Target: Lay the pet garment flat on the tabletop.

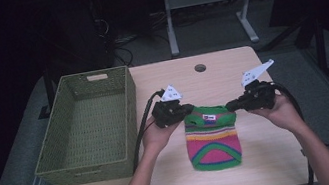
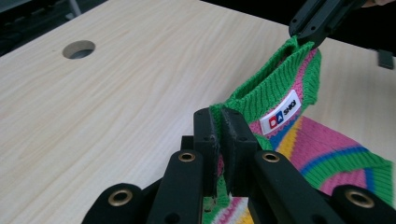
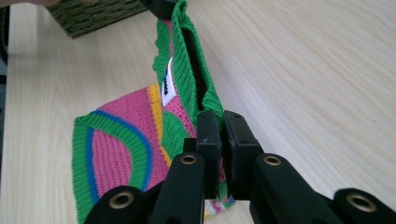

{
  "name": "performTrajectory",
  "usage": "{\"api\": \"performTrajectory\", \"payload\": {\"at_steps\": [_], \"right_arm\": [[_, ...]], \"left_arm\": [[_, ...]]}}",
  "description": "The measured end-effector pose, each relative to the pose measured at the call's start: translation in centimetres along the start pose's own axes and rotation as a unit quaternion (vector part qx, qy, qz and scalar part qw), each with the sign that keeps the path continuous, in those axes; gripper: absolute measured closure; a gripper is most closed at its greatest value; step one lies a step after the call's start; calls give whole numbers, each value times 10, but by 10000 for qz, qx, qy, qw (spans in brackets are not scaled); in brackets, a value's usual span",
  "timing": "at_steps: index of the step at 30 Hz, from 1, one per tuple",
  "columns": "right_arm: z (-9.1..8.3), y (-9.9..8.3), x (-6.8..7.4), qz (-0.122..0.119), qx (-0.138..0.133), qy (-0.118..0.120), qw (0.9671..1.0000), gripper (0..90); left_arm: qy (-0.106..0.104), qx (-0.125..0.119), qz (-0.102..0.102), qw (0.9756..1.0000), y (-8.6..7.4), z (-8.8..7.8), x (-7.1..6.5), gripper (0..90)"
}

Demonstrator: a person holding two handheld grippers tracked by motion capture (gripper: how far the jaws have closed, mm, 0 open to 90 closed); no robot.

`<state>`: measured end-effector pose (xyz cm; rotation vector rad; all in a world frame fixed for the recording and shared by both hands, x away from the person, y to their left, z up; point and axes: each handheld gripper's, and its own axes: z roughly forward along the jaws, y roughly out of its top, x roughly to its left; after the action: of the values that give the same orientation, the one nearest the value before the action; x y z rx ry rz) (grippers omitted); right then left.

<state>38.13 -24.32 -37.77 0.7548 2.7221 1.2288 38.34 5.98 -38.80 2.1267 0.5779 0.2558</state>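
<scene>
A small knitted garment (image 1: pixel 212 140) with green ribbed edges and pink, yellow and blue stripes lies on the wooden table (image 1: pixel 229 69), its top hem lifted. My left gripper (image 1: pixel 187 110) is shut on the hem's left end (image 2: pixel 215 112). My right gripper (image 1: pixel 229 106) is shut on the hem's right end (image 3: pixel 212 100). The hem is stretched between them, showing a white label (image 2: pixel 280 113) inside. In the left gripper view, the right gripper's black jaws (image 2: pixel 312 29) pinch the far corner.
A green woven basket (image 1: pixel 88 125) stands at the table's left side, close to my left hand. A round cable hole (image 1: pixel 200 68) sits near the table's far edge. Desk legs and cables lie on the dark floor beyond.
</scene>
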Motion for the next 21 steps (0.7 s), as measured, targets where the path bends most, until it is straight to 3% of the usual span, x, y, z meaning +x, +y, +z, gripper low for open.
{"api": "performTrajectory", "payload": {"at_steps": [4,16,21], "right_arm": [[5,3,-12,84,24,-60,9999,852],[13,8,-33,266,39,-164,9995,849],[17,10,-44,417,-37,-237,9988,845]], "left_arm": [[151,-58,-49,9999,2,7,6,841],[273,-129,-298,9991,2,23,24,834],[412,-79,-288,9987,6,27,32,825]]}}
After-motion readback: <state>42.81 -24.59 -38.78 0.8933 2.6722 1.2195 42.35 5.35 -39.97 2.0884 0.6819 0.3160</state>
